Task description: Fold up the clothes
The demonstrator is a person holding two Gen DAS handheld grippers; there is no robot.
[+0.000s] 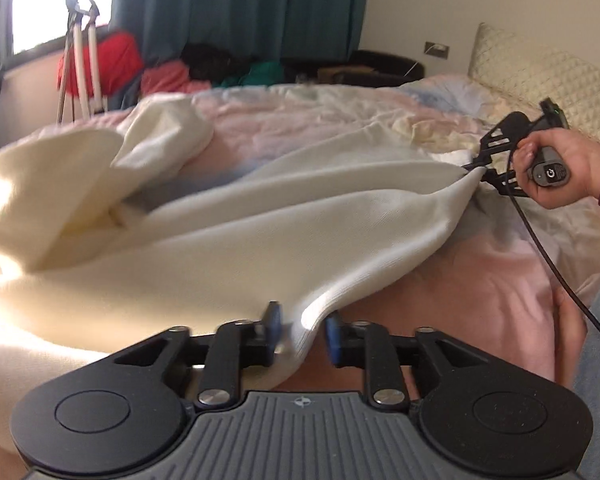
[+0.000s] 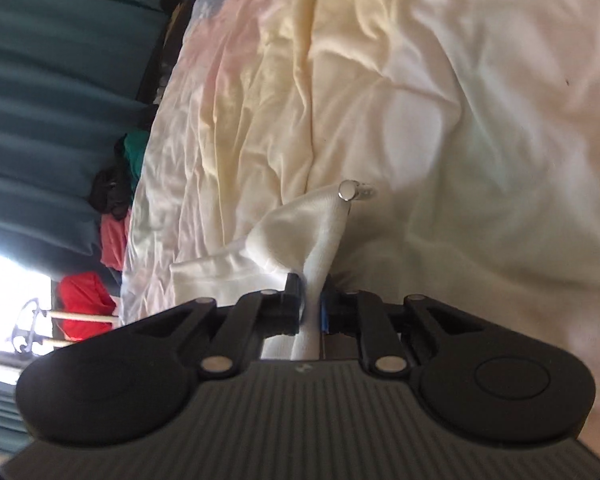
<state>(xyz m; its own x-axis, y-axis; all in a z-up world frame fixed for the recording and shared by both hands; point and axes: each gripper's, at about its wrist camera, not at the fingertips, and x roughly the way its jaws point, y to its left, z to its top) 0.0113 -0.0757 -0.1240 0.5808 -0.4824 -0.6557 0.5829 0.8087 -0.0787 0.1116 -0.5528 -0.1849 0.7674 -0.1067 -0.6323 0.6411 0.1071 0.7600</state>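
Cream knit garment (image 1: 228, 248) lies across the bed (image 1: 480, 292), part draped, part lifted. Its near edge rises into a ridge that runs into the left tool (image 1: 301, 330); its far right corner is drawn out to a point at the right tool (image 1: 476, 170). Between the two holds the cloth hangs in a shallow, taut span, so the edge reads as stretched straight, likely to square the piece for a fold. At far left the garment is bunched and turned over on itself, with a darker opening showing underneath; whether that is a sleeve or the body doubled over cannot be told.

Left tool: blue pads stand on either side of the fabric ridge, a narrow gap showing on each side, cloth running between them. Judged to be pinching the edge, though contact is not crisp in the blur.

Right tool, in its own view (image 2: 311, 300): pads pressed close on a twisted white corner that fans out beyond them. A person's hand (image 1: 560, 172) grips its handle, a dark red sleeve at the wrist, a black cable trailing down toward the near right.

Bed cover is pastel, pink and pale blue, heavily creased. A quilted pillow (image 1: 540, 76) sits far right. Beyond the bed: teal curtain (image 1: 240, 4), a tripod (image 1: 78, 60), and a heap of red, pink and green clothes (image 1: 172, 72).
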